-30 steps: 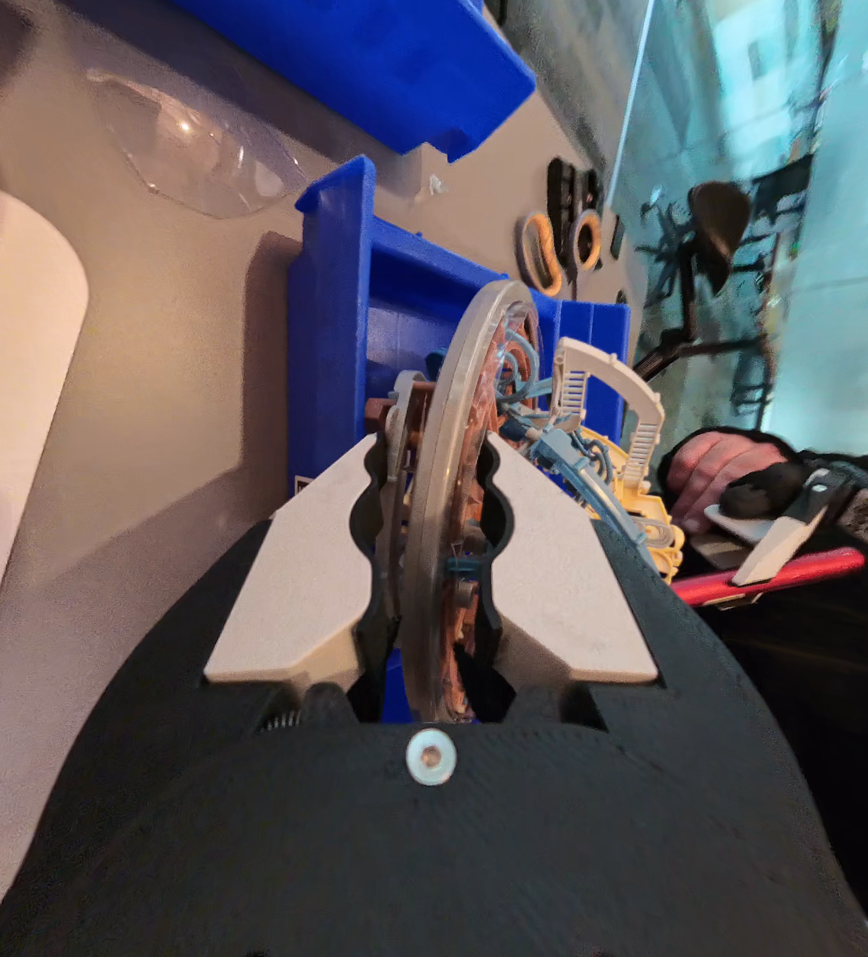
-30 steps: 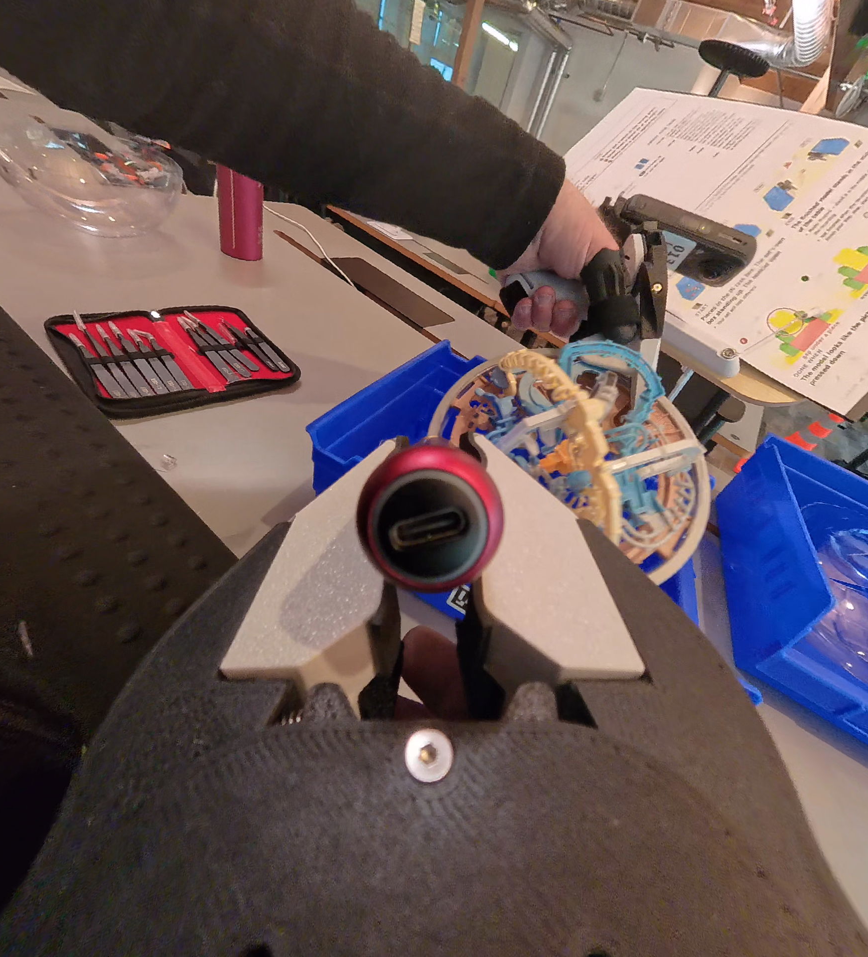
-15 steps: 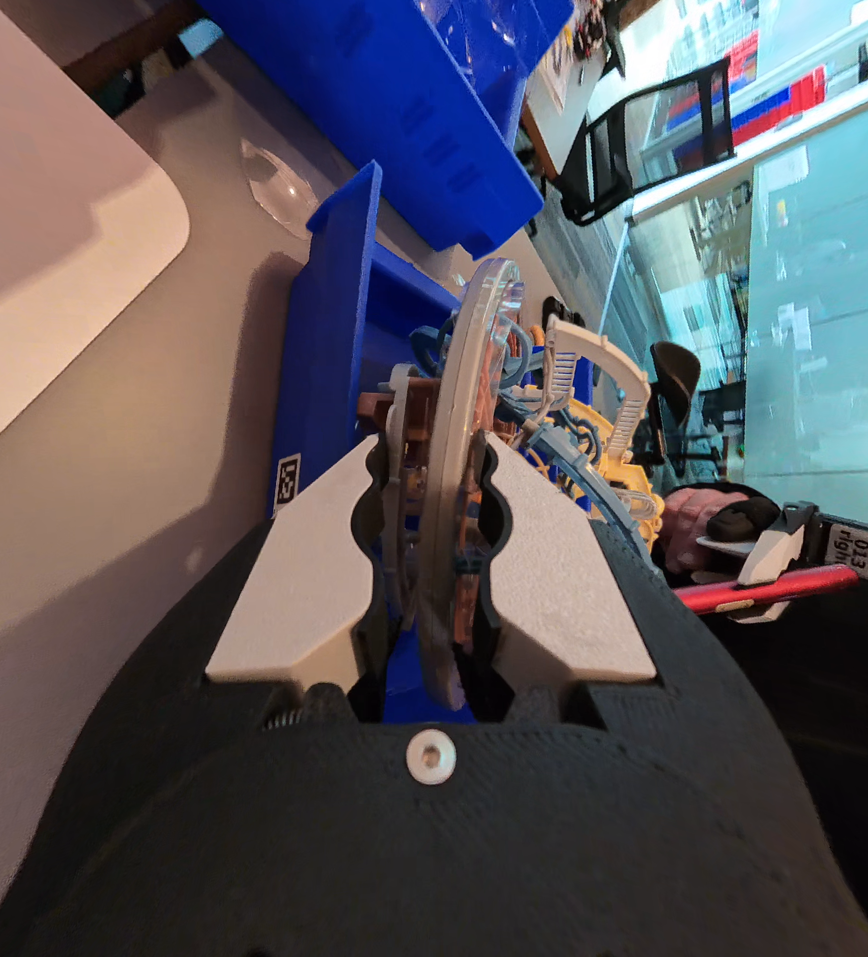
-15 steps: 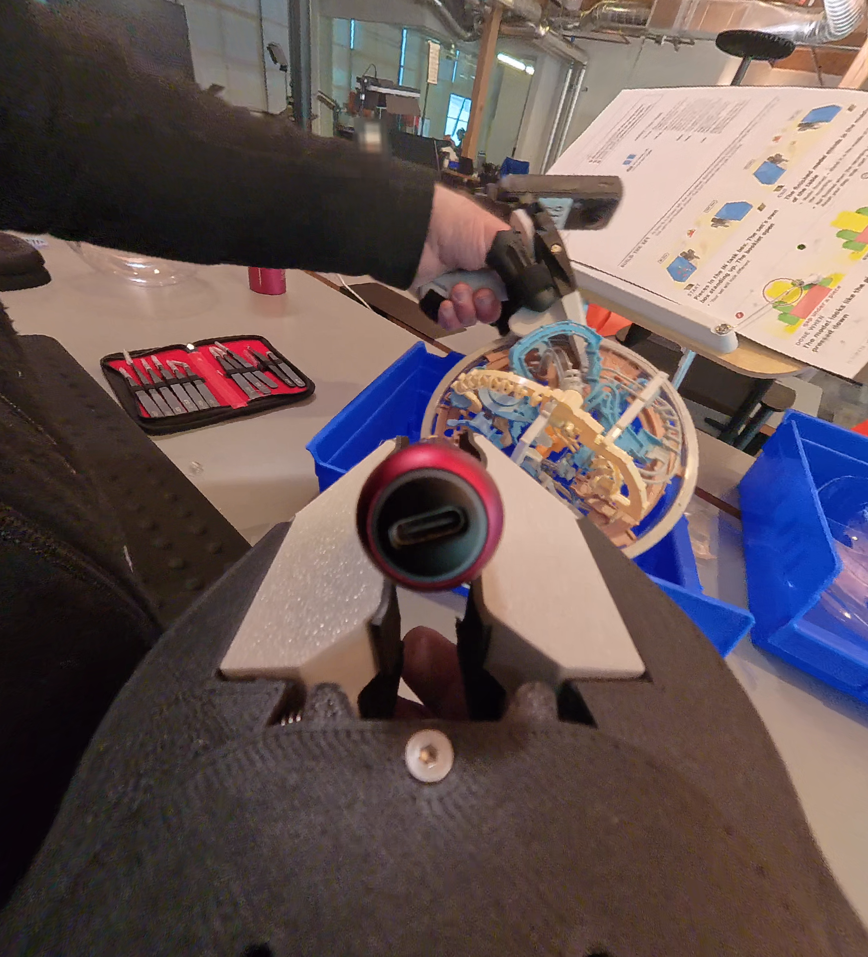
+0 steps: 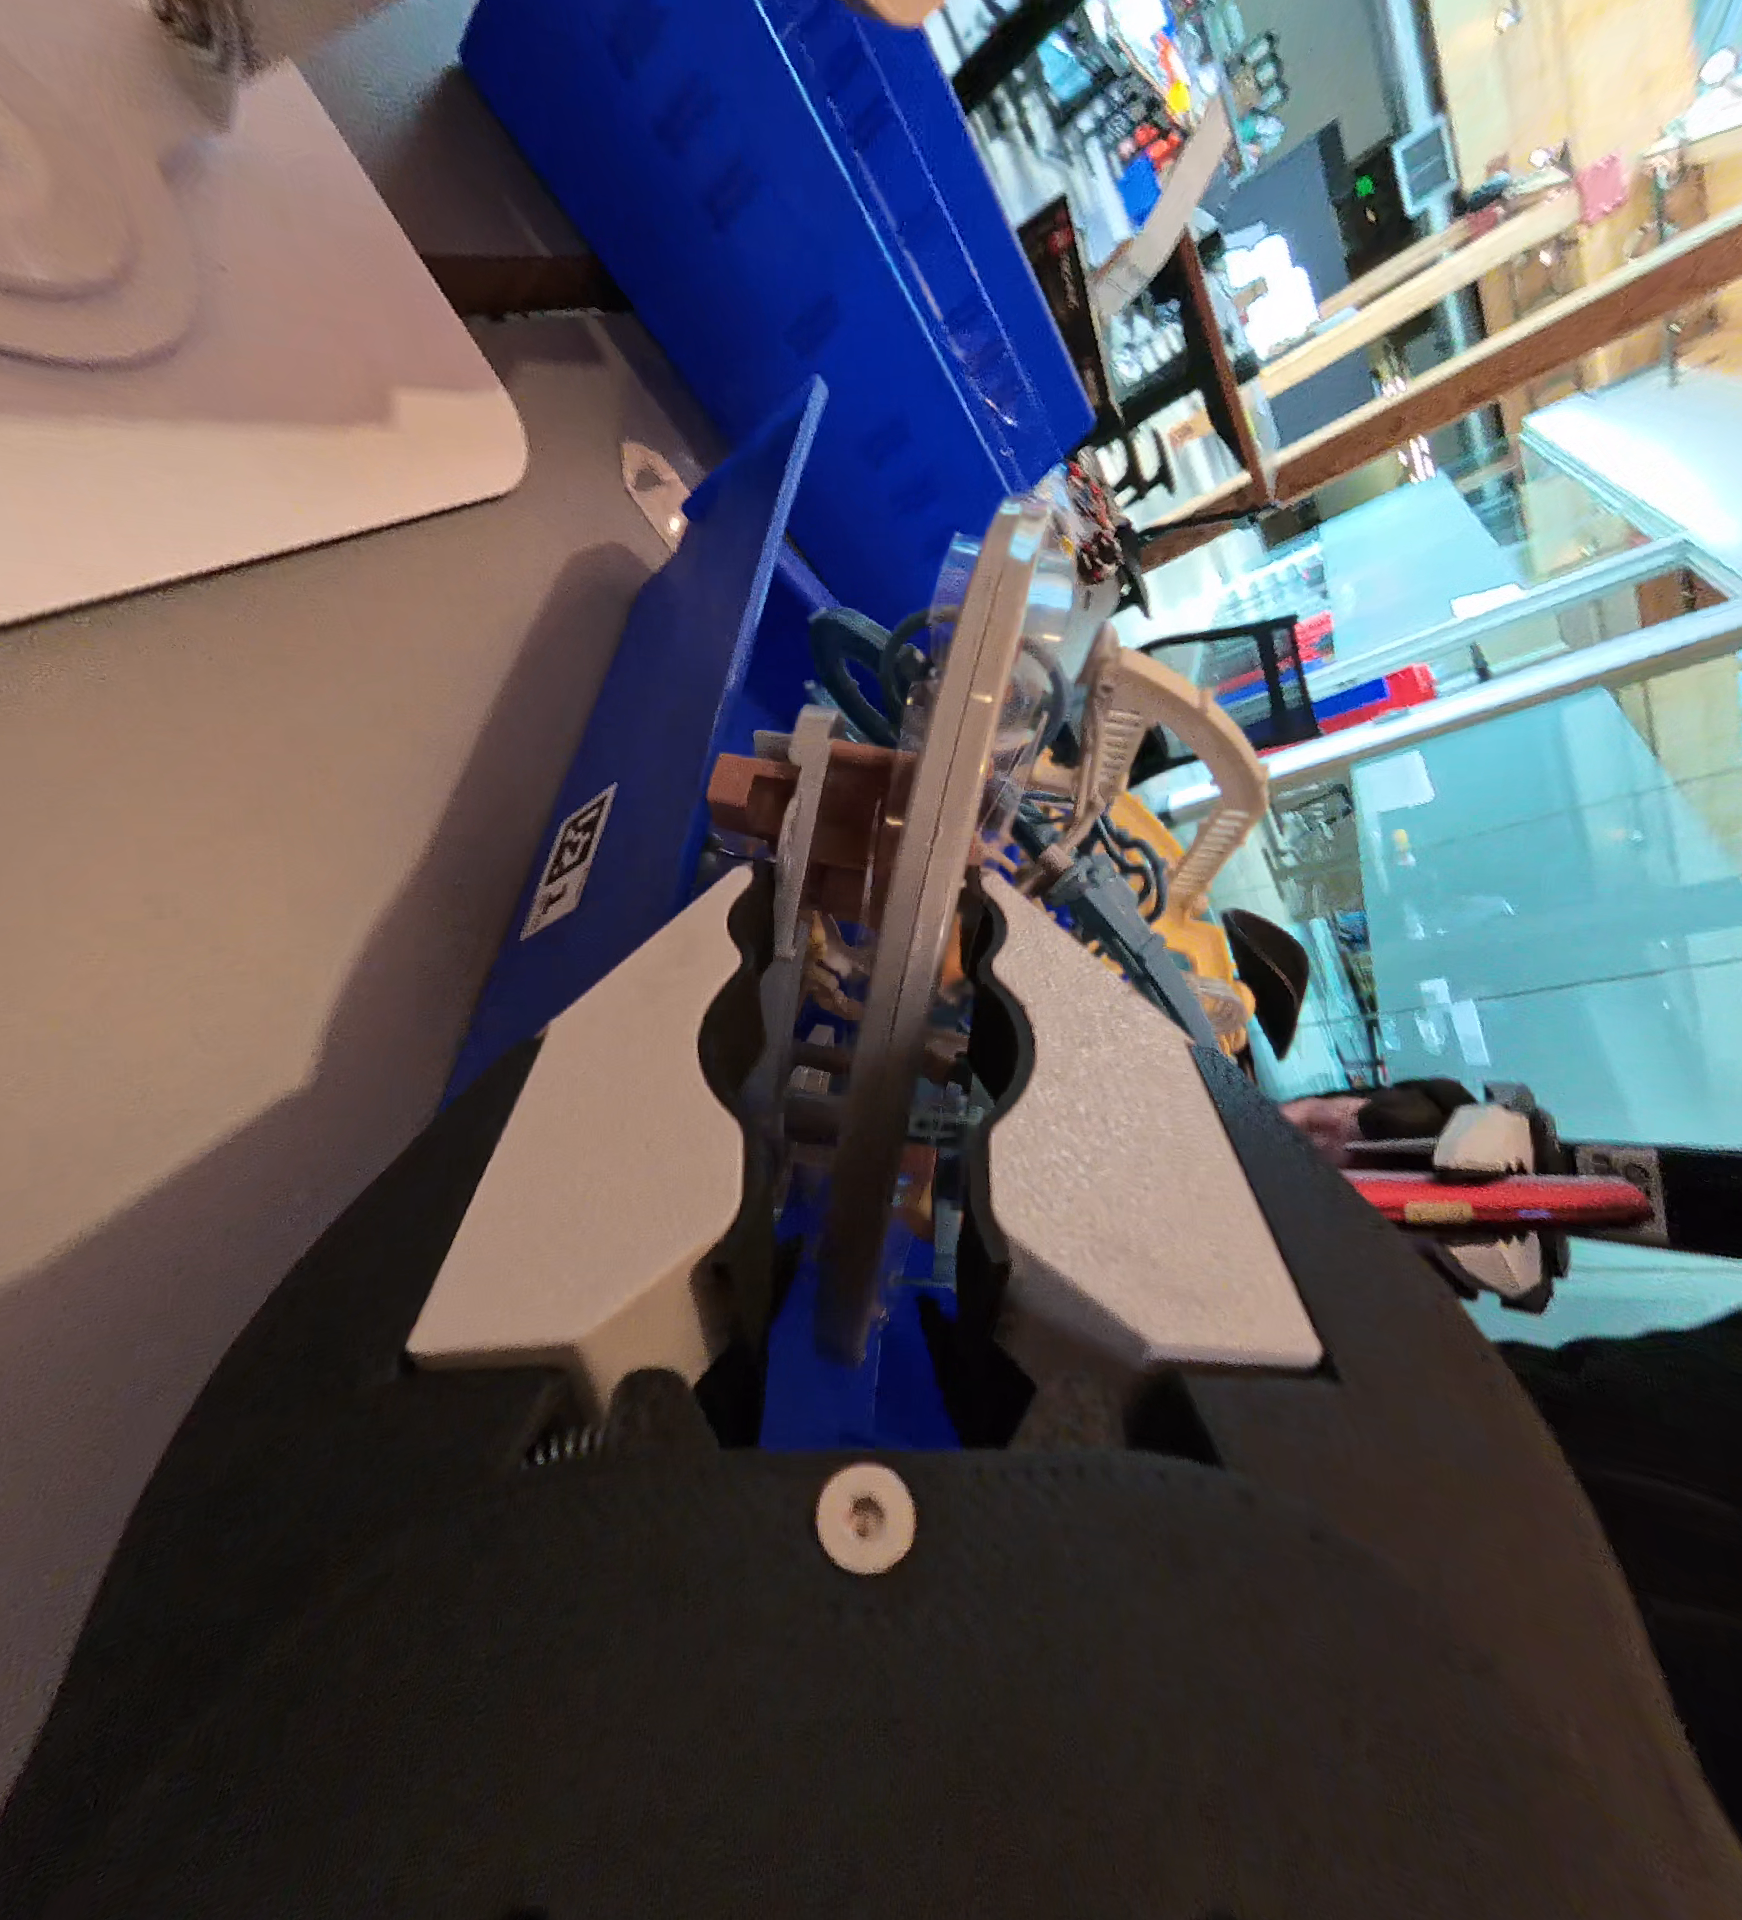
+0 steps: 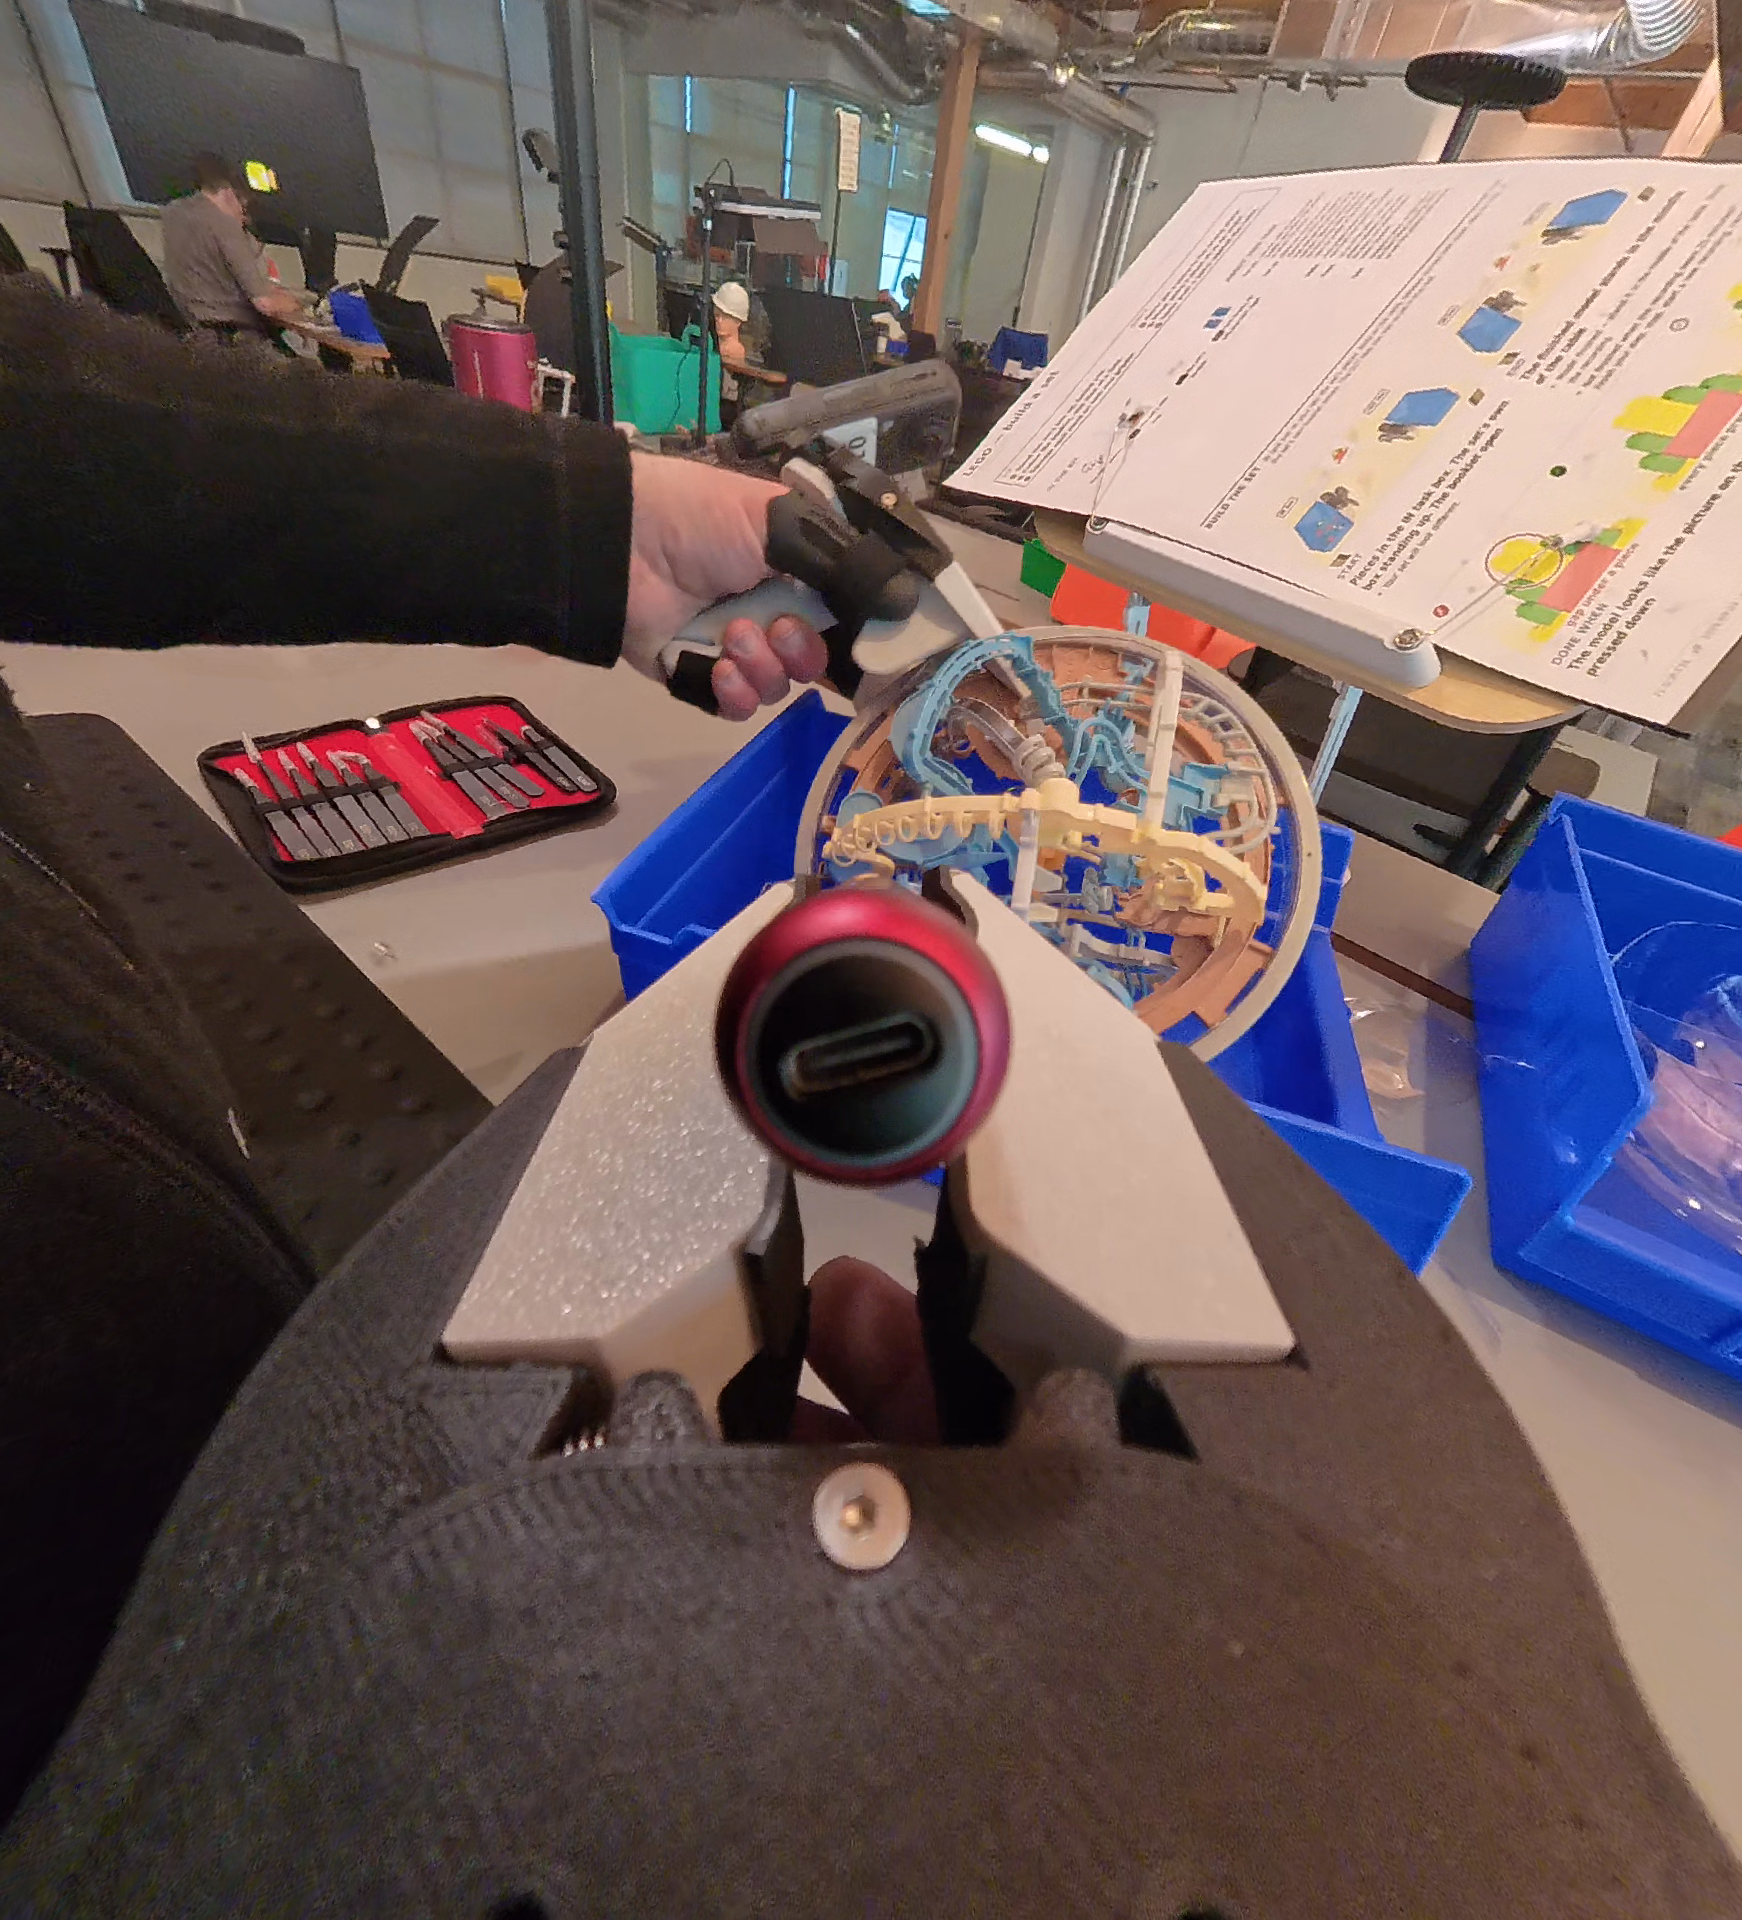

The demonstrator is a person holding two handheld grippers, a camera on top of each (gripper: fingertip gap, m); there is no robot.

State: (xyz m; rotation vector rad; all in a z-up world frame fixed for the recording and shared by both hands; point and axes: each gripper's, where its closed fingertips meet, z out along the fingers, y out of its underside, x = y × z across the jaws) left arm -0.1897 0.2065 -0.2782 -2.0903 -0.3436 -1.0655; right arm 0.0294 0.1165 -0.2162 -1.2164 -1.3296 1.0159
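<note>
Two grippers, each clamped on something. Left gripper (image 5: 867, 914) pinches grey rim of round maze model (image 5: 934, 883), model edge-on between fingers, held above small blue bin (image 5: 680, 727). Right gripper (image 6: 862, 914) closed around red cylinder tool (image 6: 862, 1034), butt end with port facing camera, just beside small blue bin.

Right wrist view alone shows model's face: blue, cream, brown tracks (image 6: 1054, 821); red tweezer case (image 6: 399, 779) left of bin; slanted instruction sheet (image 6: 1449, 416) behind bin; second blue bin (image 6: 1563, 1039) with clear dome right of it.

Left wrist view alone shows white board (image 5: 171, 416) on table beyond bin.
</note>
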